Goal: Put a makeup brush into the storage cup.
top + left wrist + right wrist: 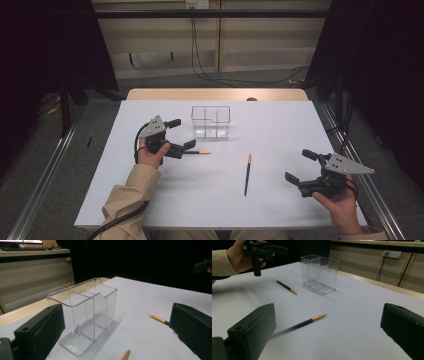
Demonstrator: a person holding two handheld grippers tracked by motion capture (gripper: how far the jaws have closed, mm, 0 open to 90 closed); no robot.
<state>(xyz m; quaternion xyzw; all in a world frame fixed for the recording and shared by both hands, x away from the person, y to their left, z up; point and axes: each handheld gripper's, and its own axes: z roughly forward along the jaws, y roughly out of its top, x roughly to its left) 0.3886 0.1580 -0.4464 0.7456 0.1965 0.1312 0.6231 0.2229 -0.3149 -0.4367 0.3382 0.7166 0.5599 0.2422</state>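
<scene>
A clear plastic box [211, 121] with inner dividers stands upright at the table's middle back. Two dark pencils with orange-gold ends lie flat on the white table. One pencil [200, 152] lies just beside the lower finger of my left gripper [182, 133], which hovers open and holds nothing. The other pencil [247, 174] lies mid-table, left of my right gripper [299, 166], also open with nothing in it. In the left gripper view the box [85, 315] stands close ahead. In the right gripper view a pencil [299, 325] lies ahead between the jaws, the box [320, 273] beyond it.
The white table top [280, 210] has a wooden strip [215, 94] along its far edge, with a small dark object [251, 99] on it. Black curtains hang at both sides. Cables run over the floor behind the table.
</scene>
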